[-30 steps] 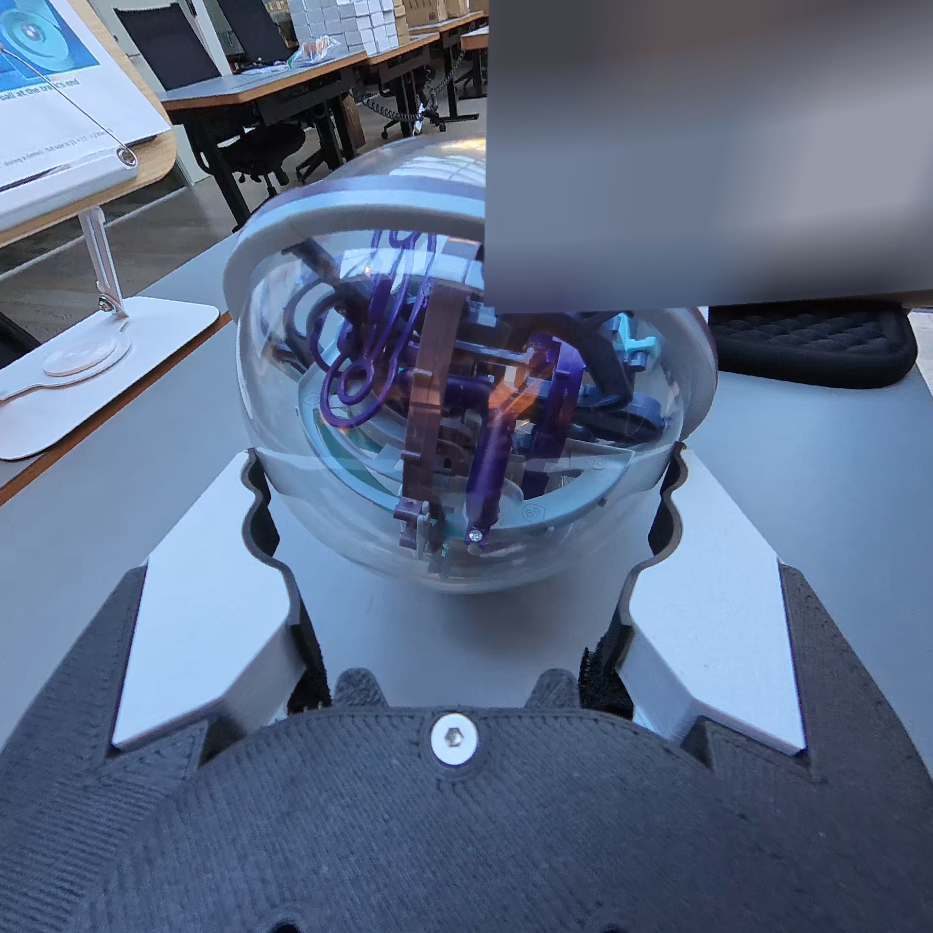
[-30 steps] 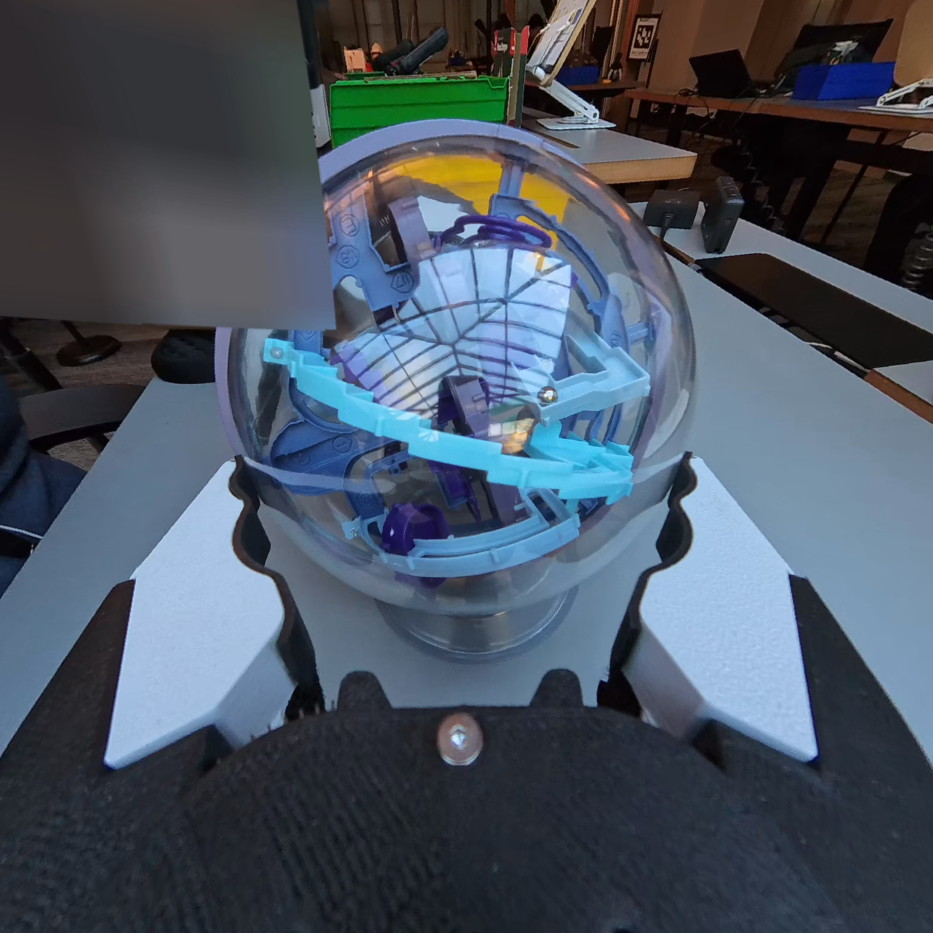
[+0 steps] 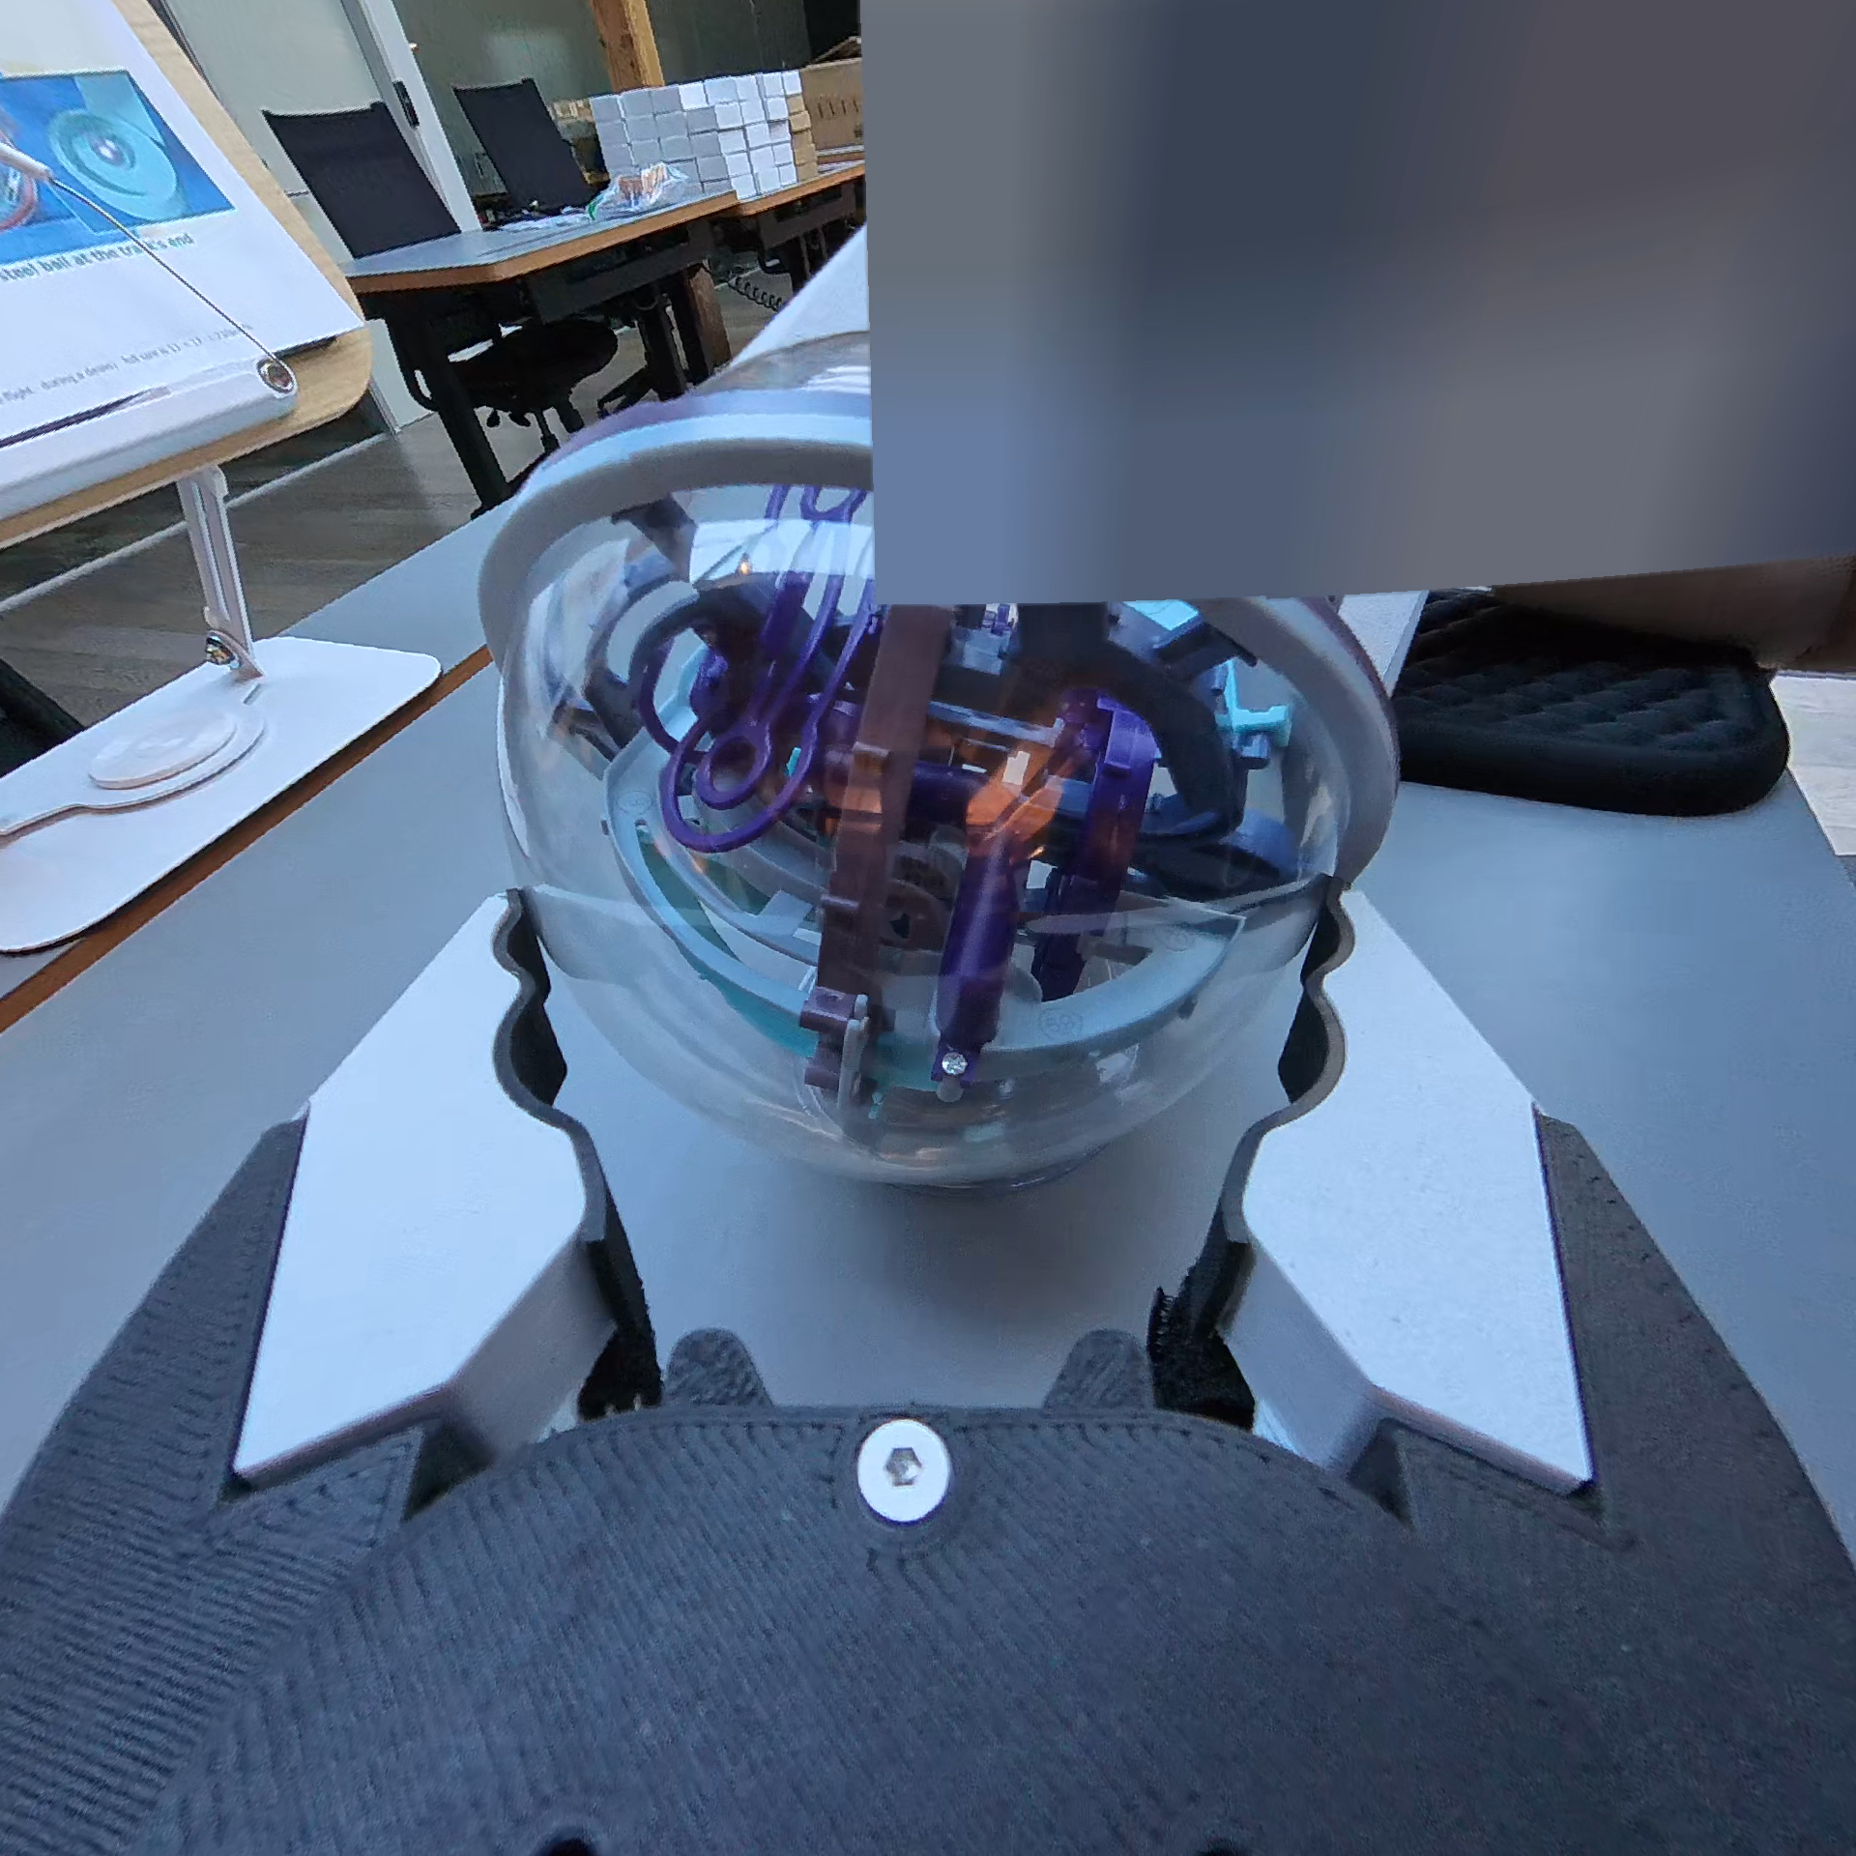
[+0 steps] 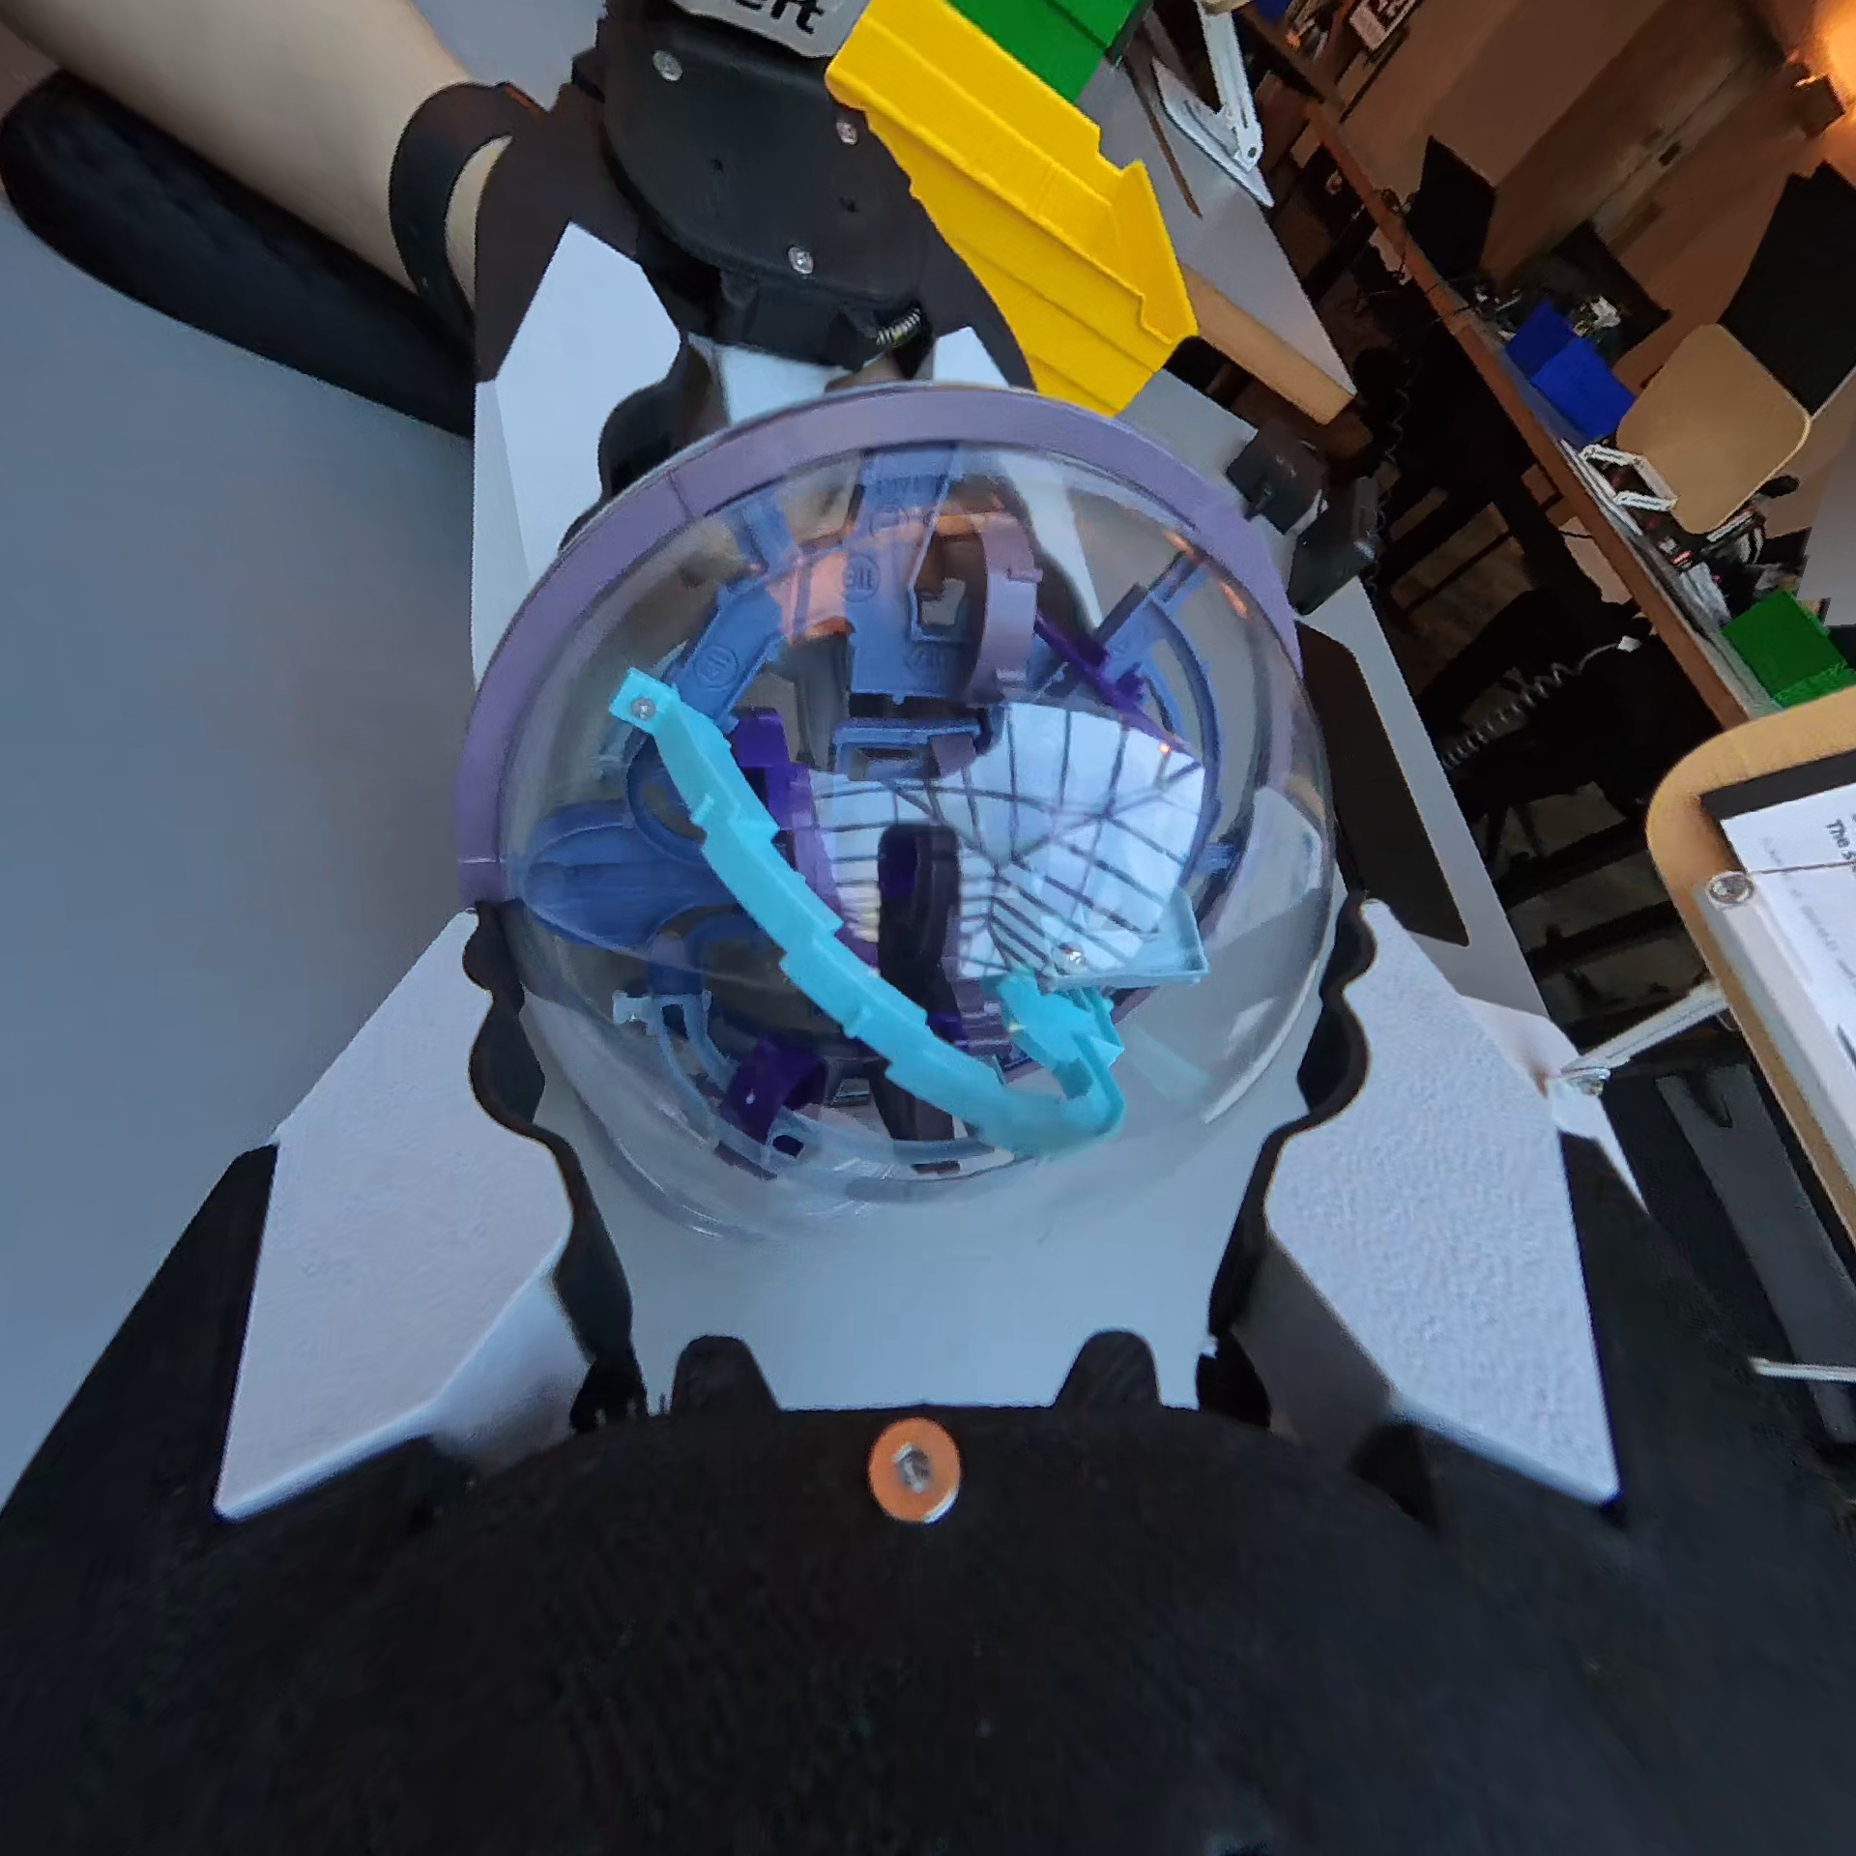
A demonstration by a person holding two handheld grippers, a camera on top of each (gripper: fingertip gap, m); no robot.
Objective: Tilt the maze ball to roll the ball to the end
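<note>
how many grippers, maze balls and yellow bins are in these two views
grippers: 2 (left gripper, right gripper)
maze ball: 1
yellow bin: 1
total: 4

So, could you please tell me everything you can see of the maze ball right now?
The maze ball is a clear plastic sphere with a lilac seam band, packed with purple, blue and turquoise tracks. Both tongs clamp it from opposite sides: the left tongs and the right tongs. The right wrist view shows it tilted over the grey table.
</note>
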